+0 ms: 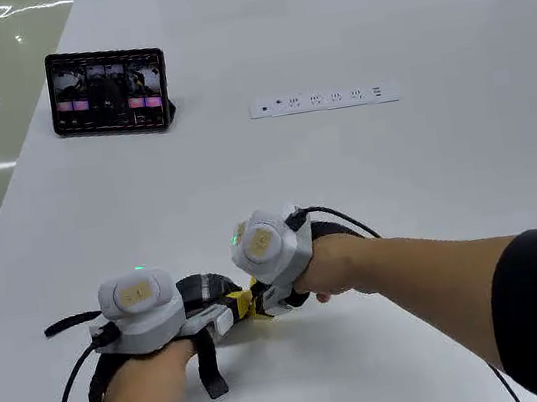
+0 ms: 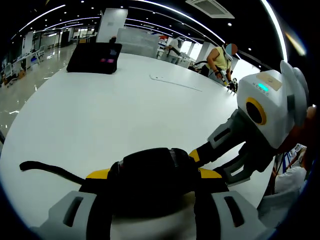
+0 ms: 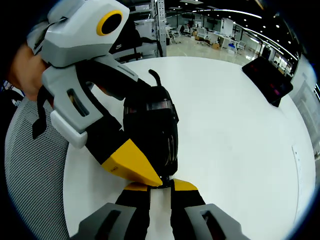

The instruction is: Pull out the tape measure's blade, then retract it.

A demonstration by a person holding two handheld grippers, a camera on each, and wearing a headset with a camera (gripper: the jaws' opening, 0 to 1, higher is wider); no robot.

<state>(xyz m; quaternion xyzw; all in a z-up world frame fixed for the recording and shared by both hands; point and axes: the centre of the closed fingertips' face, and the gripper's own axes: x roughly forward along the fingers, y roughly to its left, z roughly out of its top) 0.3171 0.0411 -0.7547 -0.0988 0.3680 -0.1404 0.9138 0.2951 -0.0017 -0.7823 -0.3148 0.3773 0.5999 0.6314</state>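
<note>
The black tape measure (image 1: 204, 289) lies on the white table (image 1: 366, 176) between my two grippers. My left gripper (image 1: 216, 306) is shut on its case, which sits between the yellow-tipped fingers in the left gripper view (image 2: 150, 162). My right gripper (image 1: 253, 304) comes in from the right, and its yellow fingertips (image 3: 186, 186) are pinched together at the case's mouth, on the blade's end tab. In the right gripper view the tape measure (image 3: 152, 125) stands just ahead of the right gripper (image 3: 161, 186). No length of blade shows outside the case.
A dark tablet (image 1: 108, 90) stands propped at the far left near the table's edge. A white power strip (image 1: 324, 101) lies further back in the middle. Black straps and a cable (image 1: 208, 367) trail on the table beside the left gripper. People stand far off (image 2: 220, 59).
</note>
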